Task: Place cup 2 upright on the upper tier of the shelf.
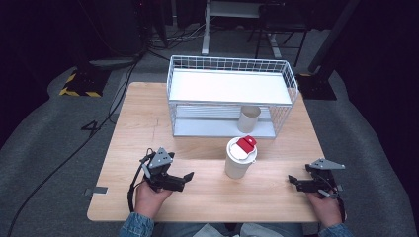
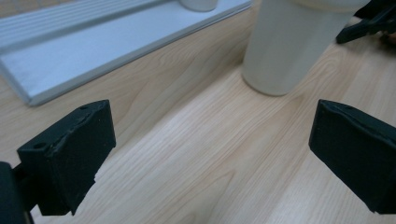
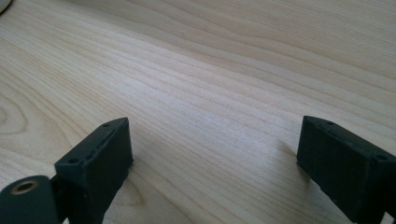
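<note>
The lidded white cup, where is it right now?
In the high view the lidded white cup stands upright on the table, centre-right, just before the wire shelf rack, between both grippers.

- High view: table (image 1: pixel 148 123) evenly lit from above; surrounding floor and background fall into deep shadow; slightly soft overall.
- Left gripper view: cup (image 2: pixel 289 46) casts a faint shadow; near jaws blurred.
- Right gripper view: bright woodgrain, soft shadows beside the jaws.
</note>
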Demonstrator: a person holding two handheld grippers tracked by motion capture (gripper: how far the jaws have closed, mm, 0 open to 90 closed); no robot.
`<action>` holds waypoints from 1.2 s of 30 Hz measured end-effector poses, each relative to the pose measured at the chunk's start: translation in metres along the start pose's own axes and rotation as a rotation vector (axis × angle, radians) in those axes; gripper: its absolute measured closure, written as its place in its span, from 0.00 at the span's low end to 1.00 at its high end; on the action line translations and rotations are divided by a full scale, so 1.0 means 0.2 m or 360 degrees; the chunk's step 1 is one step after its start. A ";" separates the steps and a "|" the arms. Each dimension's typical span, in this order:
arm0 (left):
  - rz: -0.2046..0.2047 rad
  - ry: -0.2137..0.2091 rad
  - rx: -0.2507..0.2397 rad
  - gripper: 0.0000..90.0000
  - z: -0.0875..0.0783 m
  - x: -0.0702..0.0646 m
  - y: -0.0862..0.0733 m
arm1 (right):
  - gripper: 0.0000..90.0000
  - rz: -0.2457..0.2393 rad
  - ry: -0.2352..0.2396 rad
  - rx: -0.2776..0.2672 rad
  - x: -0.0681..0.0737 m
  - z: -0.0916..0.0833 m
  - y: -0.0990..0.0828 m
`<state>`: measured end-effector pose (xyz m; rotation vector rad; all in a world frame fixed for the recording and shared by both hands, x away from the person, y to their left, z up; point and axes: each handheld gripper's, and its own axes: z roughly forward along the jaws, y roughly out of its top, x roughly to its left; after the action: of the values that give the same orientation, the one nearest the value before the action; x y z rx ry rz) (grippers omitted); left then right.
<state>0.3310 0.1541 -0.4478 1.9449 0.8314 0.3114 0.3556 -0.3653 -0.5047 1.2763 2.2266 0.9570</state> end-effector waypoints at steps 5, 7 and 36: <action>0.0051 -0.0040 -0.0023 0.02 0.04 -0.05 0.04 | 0.12 0.0000 0.0000 0.0000 0.00 0.00 0.00; 0.0071 -0.0050 -0.0038 0.02 0.06 -0.06 0.06 | 0.12 0.0000 0.0000 0.0000 0.00 0.00 0.00; 0.0155 -0.0265 -0.0127 0.00 0.41 -0.23 0.18 | 0.12 -0.0002 0.0001 -0.0001 0.00 0.00 0.00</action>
<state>0.3564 0.0566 -0.4528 1.9108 0.6090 0.2331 0.3558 -0.3652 -0.5047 1.2747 2.2273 0.9579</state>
